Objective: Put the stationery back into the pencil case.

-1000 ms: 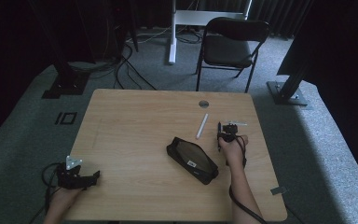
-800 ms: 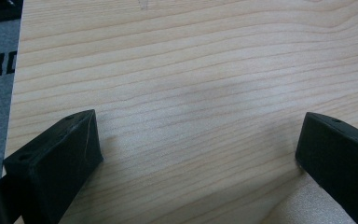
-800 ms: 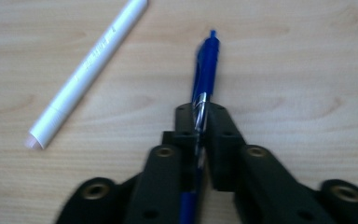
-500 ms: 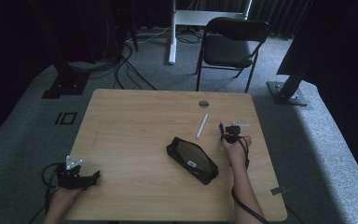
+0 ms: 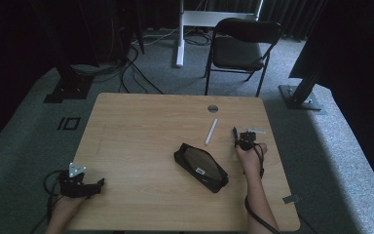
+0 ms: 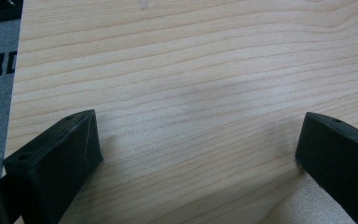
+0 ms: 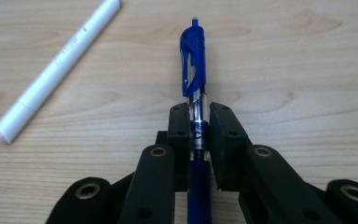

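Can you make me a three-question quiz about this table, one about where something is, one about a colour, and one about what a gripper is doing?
1. Where does the black pouch lie?
A. on the table, between the two grippers
B. on the chair
C. on the floor

2. What colour is the pen in the right gripper?
A. red
B. blue
C. green

3. How do the jaws of the left gripper stand?
A. shut on a pen
B. shut on the pouch
C. wide open with bare wood between them

Answers:
1. A, the high view shows it on the wood right of the table's middle, near the right gripper.
2. B, its clip and barrel are blue in the right gripper view.
3. C, the left gripper view shows the two jaws far apart over the table.
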Demonstrator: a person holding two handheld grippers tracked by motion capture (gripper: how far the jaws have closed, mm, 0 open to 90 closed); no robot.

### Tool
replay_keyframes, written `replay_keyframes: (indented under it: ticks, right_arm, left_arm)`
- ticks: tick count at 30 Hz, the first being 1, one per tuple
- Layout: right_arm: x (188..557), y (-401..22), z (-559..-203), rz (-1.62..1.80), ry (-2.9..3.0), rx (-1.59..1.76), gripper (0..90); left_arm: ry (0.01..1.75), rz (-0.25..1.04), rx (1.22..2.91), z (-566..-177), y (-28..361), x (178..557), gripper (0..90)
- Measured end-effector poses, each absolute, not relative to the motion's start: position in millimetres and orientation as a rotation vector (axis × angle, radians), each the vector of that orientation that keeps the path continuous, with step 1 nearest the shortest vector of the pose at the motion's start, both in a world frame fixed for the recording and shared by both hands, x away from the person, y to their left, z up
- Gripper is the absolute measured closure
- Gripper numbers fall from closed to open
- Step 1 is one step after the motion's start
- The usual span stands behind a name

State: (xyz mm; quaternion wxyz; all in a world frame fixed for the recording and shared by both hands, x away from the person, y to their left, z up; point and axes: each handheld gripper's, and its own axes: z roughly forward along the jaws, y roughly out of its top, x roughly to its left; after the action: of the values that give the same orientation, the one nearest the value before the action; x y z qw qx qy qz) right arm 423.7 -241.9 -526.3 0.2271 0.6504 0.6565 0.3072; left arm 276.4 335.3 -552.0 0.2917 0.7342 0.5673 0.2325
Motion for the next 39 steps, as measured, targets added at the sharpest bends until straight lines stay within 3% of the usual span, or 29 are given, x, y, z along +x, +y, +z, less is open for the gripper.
replay_keyframes:
  ticks: [39]
  right_arm:
    - [395, -226, -470, 1.025, 1.902, 1.612, 79.3]
  left_arm:
    - [1.512, 0.620, 1.957, -552, 335, 276, 0.1]
